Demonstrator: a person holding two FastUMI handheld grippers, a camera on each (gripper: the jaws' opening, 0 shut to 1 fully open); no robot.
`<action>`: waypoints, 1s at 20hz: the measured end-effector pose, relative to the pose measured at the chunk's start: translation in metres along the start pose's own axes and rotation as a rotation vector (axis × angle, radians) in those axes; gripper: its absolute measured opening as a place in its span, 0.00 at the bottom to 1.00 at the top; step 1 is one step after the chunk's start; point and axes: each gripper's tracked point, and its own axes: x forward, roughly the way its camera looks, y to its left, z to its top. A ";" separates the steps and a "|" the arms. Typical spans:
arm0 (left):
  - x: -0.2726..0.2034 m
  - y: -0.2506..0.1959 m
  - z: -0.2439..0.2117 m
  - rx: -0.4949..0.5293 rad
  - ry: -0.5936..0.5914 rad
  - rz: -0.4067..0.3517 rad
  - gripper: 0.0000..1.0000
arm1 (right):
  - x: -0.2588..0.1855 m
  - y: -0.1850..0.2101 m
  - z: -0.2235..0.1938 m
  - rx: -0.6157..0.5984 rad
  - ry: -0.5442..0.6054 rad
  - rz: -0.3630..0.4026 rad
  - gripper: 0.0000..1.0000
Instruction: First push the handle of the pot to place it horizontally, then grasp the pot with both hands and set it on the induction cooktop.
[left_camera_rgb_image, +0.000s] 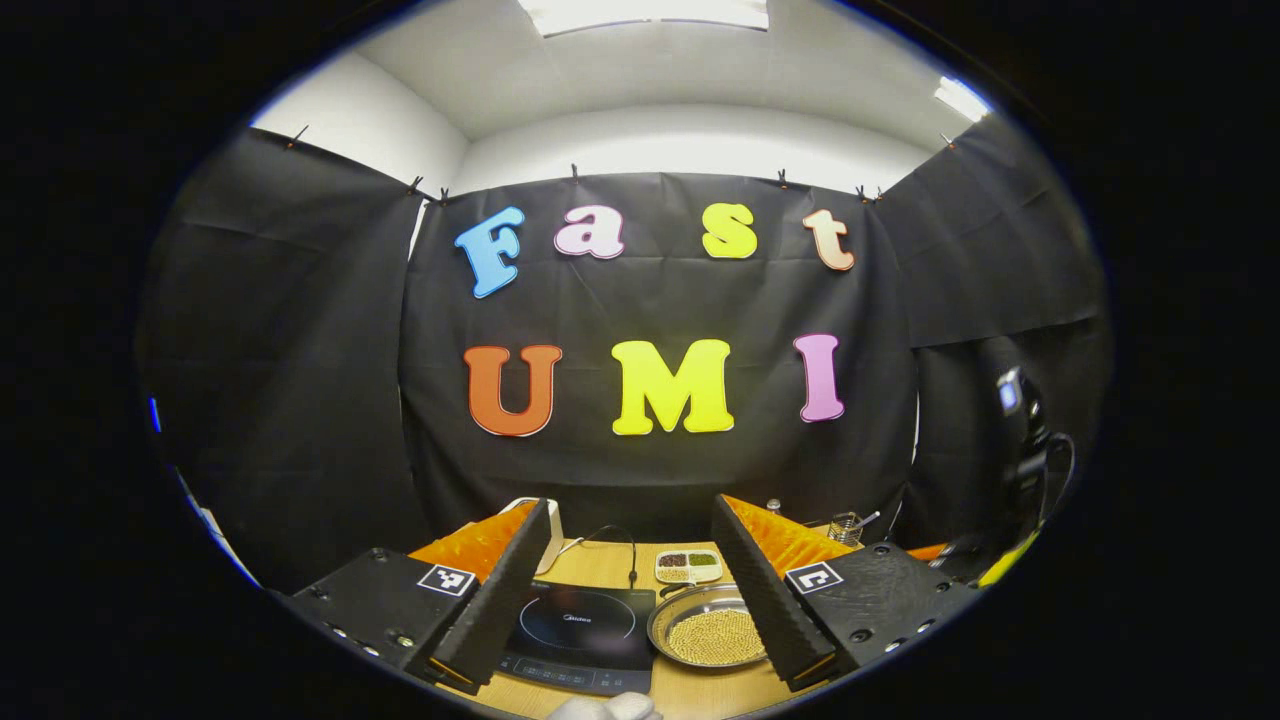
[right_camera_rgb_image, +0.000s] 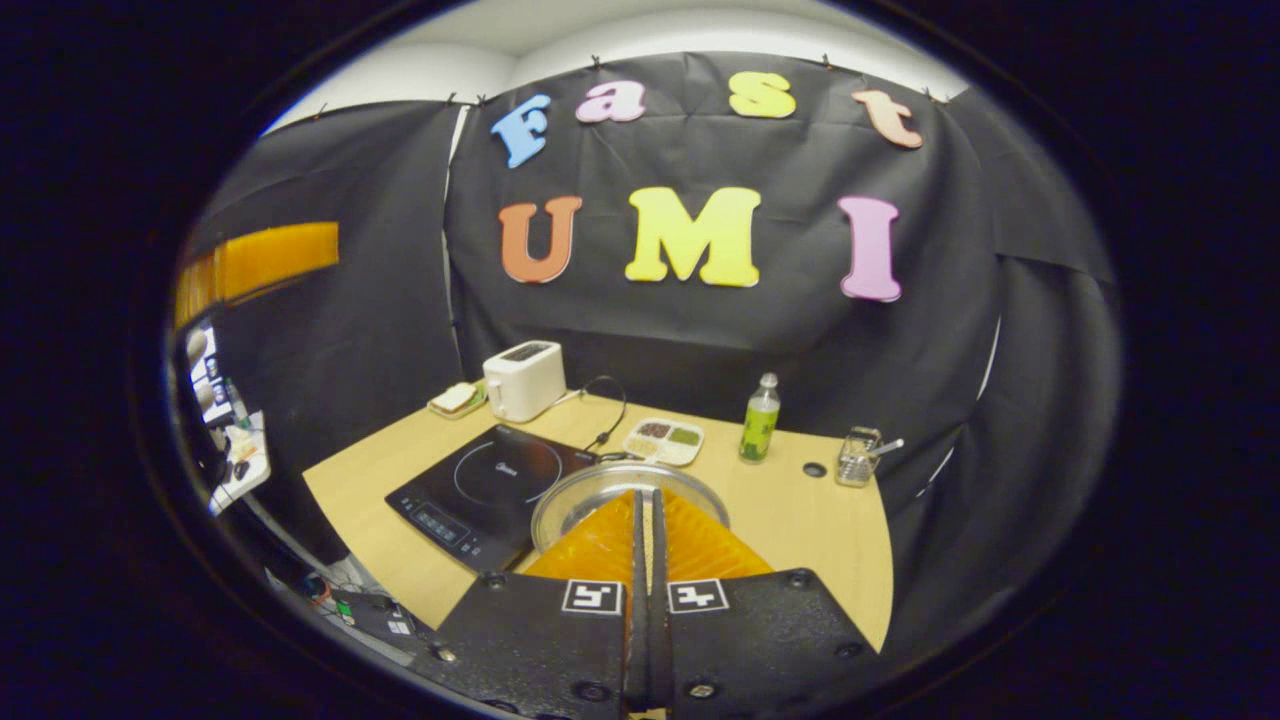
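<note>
The left gripper (left_camera_rgb_image: 630, 600) stands wide open above the table (right_camera_rgb_image: 800, 520), holding nothing. The right gripper (right_camera_rgb_image: 647, 530) is closed, fingers together, empty. The pot (left_camera_rgb_image: 708, 628), filled with small yellow beads, sits on the table just right of the cooktop (left_camera_rgb_image: 580, 635). Behind the cooktop lie a divided dish (right_camera_rgb_image: 663, 441), a toaster (right_camera_rgb_image: 523, 380) and a green bottle (right_camera_rgb_image: 760, 418).

Black cloth (right_camera_rgb_image: 330, 330) clipped along its top edge drapes the booth on three sides, beneath a white wall (left_camera_rgb_image: 690, 145) and a ceiling with a bright light panel (left_camera_rgb_image: 645, 12). A pale wooden table (right_camera_rgb_image: 800, 520) stretches ahead of the fingers, its far edge meeting the cloth, with an orange strip (right_camera_rgb_image: 260, 262) high at left.
</note>
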 end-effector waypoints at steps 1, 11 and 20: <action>-0.001 0.001 0.000 0.003 0.000 0.000 0.97 | 0.010 0.006 -0.019 -0.014 0.034 0.018 0.04; -0.011 0.009 -0.010 0.017 0.041 0.038 0.97 | 0.080 0.051 -0.164 -0.101 0.334 0.116 0.04; -0.016 0.017 -0.018 0.018 0.069 0.075 0.96 | 0.115 0.038 -0.195 -0.031 0.421 0.110 0.04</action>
